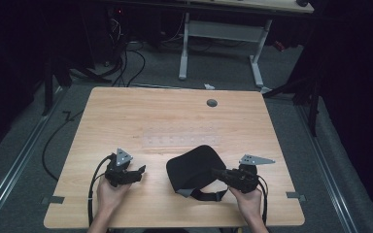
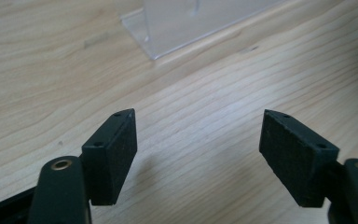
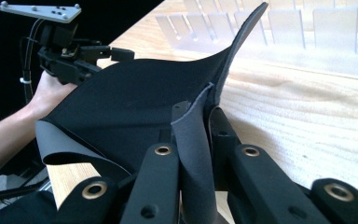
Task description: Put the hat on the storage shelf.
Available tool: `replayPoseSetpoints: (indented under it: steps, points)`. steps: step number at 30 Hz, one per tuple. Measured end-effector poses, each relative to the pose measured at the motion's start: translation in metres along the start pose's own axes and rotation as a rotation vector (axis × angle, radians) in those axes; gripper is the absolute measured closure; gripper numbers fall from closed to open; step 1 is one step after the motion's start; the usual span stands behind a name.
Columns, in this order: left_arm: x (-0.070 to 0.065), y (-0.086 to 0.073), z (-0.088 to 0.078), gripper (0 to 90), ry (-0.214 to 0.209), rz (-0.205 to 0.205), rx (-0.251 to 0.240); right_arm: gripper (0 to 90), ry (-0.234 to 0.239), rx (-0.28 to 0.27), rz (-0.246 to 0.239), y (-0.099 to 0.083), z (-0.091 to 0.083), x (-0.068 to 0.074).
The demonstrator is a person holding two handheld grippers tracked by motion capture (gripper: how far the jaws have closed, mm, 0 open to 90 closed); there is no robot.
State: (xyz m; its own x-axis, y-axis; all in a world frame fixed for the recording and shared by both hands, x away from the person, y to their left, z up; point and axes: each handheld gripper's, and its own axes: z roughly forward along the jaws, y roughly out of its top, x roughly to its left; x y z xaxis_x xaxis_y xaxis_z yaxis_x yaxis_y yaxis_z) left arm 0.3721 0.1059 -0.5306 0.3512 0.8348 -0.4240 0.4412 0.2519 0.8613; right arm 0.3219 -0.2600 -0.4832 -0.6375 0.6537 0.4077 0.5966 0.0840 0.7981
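Black fabric piece [image 1: 193,167] in right gripper [image 1: 219,173] jaws, left gripper [image 1: 141,171] apart.

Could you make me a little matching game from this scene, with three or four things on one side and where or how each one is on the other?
Things:
1. left gripper
2. right gripper
3. clear plastic rack
4. round grey cap

States or places:
A. set in the table top near its far edge
B. jaws open over bare wood, nothing between them
C. lies flat at the middle of the table, beyond the black fabric piece
D. jaws shut on the fabric's edge

Pairs: 1-B, 2-D, 3-C, 4-A
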Motion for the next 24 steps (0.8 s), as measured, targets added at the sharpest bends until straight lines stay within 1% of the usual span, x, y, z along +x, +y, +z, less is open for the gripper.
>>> replayPoseSetpoints:
  steps: [1,3,6,7,11,16,19,21,24]
  points:
    - [-0.003,0.001,-0.003,26.0,-0.019,-0.002,0.004,84.5,-0.003,-0.001,0.002,0.001,0.000,0.000]
    - [-0.011,0.002,-0.006,24.7,-0.049,0.012,0.007,84.5,-0.011,-0.004,0.009,0.003,0.000,-0.001]
    - [-0.024,0.000,-0.013,23.4,-0.095,0.048,0.018,84.5,-0.012,-0.010,0.020,0.005,0.001,-0.001]
    - [-0.030,-0.001,-0.016,23.3,-0.121,0.062,0.021,84.5,-0.013,-0.011,0.020,0.006,0.001,-0.001]
    - [-0.048,-0.009,-0.021,22.1,-0.169,0.115,0.045,84.5,-0.015,-0.009,0.022,0.008,0.001,0.000]
    - [-0.063,-0.015,-0.024,20.5,-0.202,0.163,0.072,84.4,-0.008,0.000,0.021,0.010,0.004,0.003]
    - [-0.069,-0.014,-0.026,20.4,-0.217,0.177,0.062,84.4,-0.007,0.009,0.012,0.012,0.006,0.005]
    - [-0.073,-0.012,-0.028,20.4,-0.233,0.172,0.049,84.4,-0.008,0.015,0.009,0.015,0.008,0.007]
    - [-0.078,-0.010,-0.030,20.3,-0.246,0.182,0.035,84.4,-0.006,0.020,0.003,0.019,0.011,0.010]
